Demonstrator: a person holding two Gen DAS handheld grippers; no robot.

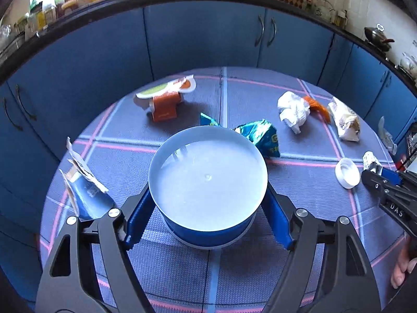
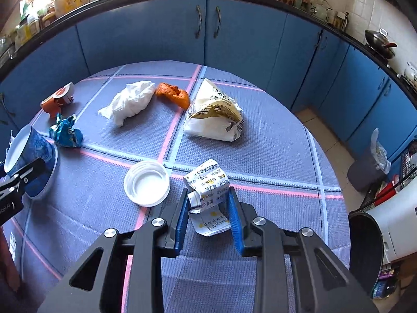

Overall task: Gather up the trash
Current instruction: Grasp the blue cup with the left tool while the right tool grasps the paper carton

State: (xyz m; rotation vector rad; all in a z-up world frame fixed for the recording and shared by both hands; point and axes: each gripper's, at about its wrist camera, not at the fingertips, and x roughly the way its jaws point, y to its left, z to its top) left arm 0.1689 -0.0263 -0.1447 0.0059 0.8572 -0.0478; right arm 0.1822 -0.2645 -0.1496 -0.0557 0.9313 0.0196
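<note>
A blue paper cup [image 1: 208, 180] with a white inside stands upright on the round table. My left gripper [image 1: 208, 195] is shut on it, one blue pad against each side of its wall. In the right wrist view the cup [image 2: 39, 146] sits at the far left with a left finger [image 2: 23, 177] on it. My right gripper [image 2: 208, 191] is shut on a crumpled printed paper wrapper [image 2: 208, 180] that lies on the cloth. A white plastic lid [image 2: 146, 186] lies just left of the wrapper.
Loose on the blue checked cloth [image 2: 273, 156] lie a white tissue [image 2: 133, 101], an orange scrap [image 2: 173, 94], a bread bag [image 2: 213, 117], a teal snack wrapper [image 2: 66, 130], an orange carton [image 1: 163, 104] and a torn carton piece [image 1: 83, 182]. A grey lined bin [image 2: 367, 167] stands on the floor at right. Blue cabinets ring the table.
</note>
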